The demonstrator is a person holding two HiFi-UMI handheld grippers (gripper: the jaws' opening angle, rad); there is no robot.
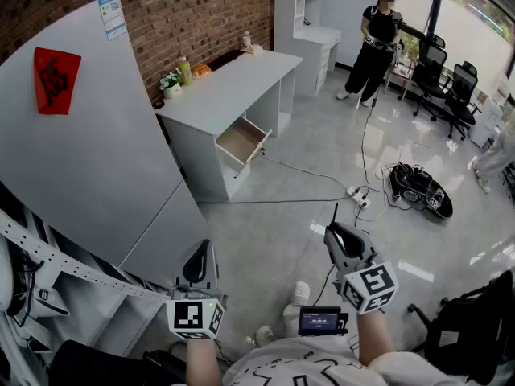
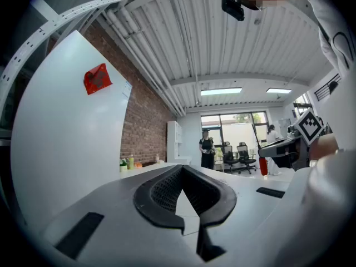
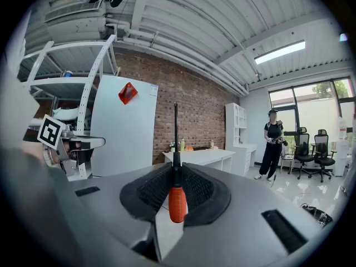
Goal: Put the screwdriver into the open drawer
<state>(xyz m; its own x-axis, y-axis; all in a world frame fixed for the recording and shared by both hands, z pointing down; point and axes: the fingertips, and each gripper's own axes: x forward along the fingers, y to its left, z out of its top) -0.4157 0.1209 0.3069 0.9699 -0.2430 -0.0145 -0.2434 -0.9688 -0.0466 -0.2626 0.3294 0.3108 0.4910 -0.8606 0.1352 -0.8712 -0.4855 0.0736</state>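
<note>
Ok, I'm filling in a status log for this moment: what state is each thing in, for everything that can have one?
drawer: pulled open, in the white desk
right gripper: shut on the screwdriver
screwdriver: clamped by its orange handle, shaft pointing out past the jaws
left gripper: shut, nothing between the jaws
ceiling lights: on
</note>
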